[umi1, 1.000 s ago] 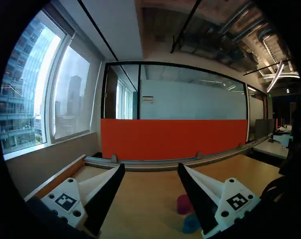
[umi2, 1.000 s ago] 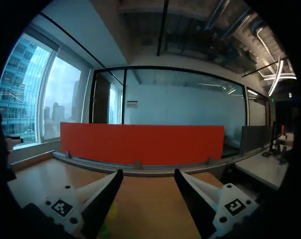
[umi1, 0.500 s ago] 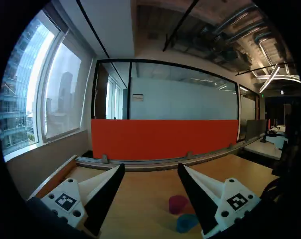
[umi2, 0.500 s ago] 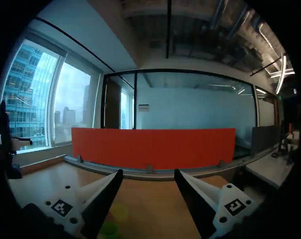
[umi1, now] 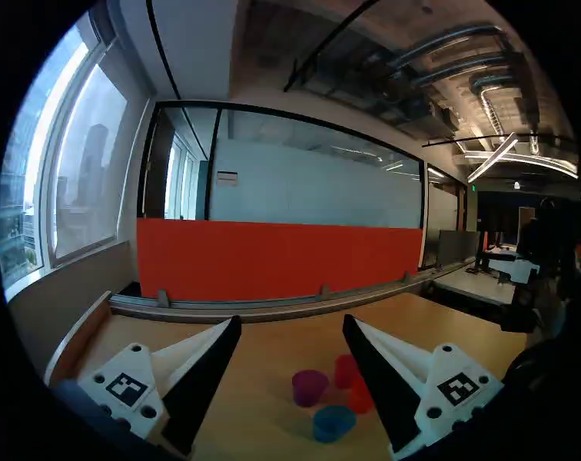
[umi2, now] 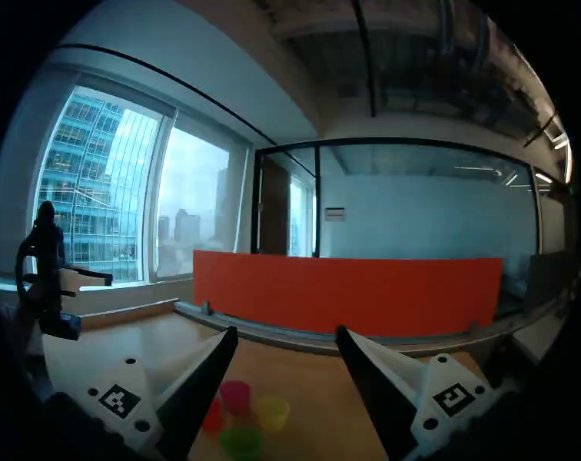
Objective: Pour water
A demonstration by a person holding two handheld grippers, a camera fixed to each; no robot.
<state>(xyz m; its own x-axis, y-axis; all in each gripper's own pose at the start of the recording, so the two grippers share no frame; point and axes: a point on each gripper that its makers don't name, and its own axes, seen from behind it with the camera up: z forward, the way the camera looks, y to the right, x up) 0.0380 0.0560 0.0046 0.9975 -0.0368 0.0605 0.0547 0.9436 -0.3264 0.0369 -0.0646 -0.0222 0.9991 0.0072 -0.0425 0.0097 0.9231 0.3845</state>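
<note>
- long wooden desk (umi1: pixel 275 361), with an orange divider panel (umi1: pixel 275 261) along its far edge
- left tongs (umi1: pixel 290 323) and right tongs (umi2: pixel 287 332) are both spread wide and empty
- small plastic cups are bunched toward the desk's near edge: purple cup (umi1: pixel 310 386), red cup (umi1: pixel 346 370), blue cup (umi1: pixel 333 422), plus yellow cup (umi2: pixel 272 412) and green cup (umi2: pixel 240 442)
- imo tip down, pick one cup and straddle it squarely before squeezing, since they're packed close and the neighbours will get knocked

The desk (umi1: pixel 283 346) is smooth matt wood. The cups (umi1: pixel 310 386) look like smooth plastic. The orange divider (umi1: pixel 279 257) is matt.
</note>
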